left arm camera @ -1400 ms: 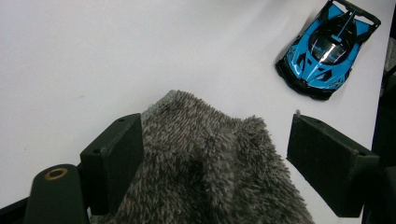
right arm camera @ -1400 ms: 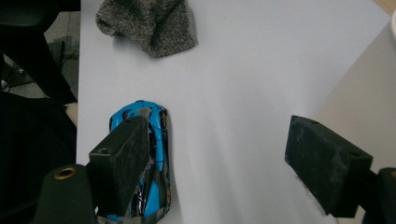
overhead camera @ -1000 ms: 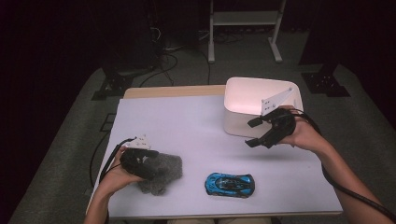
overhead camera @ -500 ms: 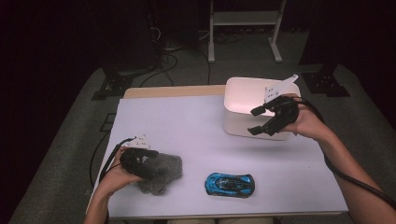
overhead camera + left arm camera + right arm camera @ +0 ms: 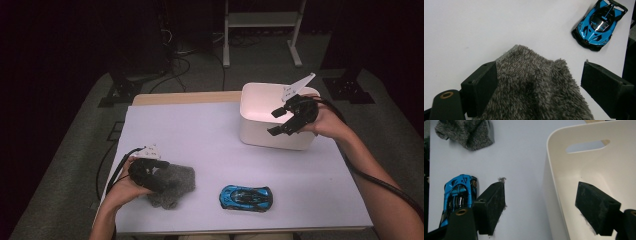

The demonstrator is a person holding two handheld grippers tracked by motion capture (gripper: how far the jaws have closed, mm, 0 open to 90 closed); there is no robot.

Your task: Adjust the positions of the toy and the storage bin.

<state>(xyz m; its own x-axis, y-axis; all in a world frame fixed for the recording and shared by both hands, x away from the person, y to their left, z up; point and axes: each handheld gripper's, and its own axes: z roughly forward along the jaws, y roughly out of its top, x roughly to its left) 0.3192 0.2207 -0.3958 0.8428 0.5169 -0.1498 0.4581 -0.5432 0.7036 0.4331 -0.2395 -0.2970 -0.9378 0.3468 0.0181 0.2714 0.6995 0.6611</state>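
Fingers status: left gripper point(image 5: 162, 176) fingers point(image 5: 482, 85) stand wide, straddling the grey fuzzy cloth point(image 5: 536, 87); pads flank the pile w/o visibly pressing, so no grip yet. Right gripper point(image 5: 285, 120) fingers point(image 5: 491, 207) also wide, nothing between them; one sits outside the bin wall, the other over the bin interior.

Items, largest first:

1. Table point(image 5: 200, 135): white top, carries everything.
2. White plastic bin point(image 5: 260, 135): far right of table, upright, handle slot in wall point(image 5: 587, 146). The part of its interior seen in the right gripper view holds nothing.
3. Grey fuzzy cloth point(image 5: 170, 185): near left edge of table, bunched, under the left gripper.
4. Blue toy car point(image 5: 246, 197): near front edge, apart from cloth, on its wheels, untouched.

Progress (judgement): work looks like loading items into the bin. No item is seen inside it yet. Cloth is at pre-grasp stage: close fingers, lift, carry to bin. Car remains after that. Right gripper at bin rim is likely positioned to steady it, though purpose can't be confirmed. Est. early stage, most steps left.
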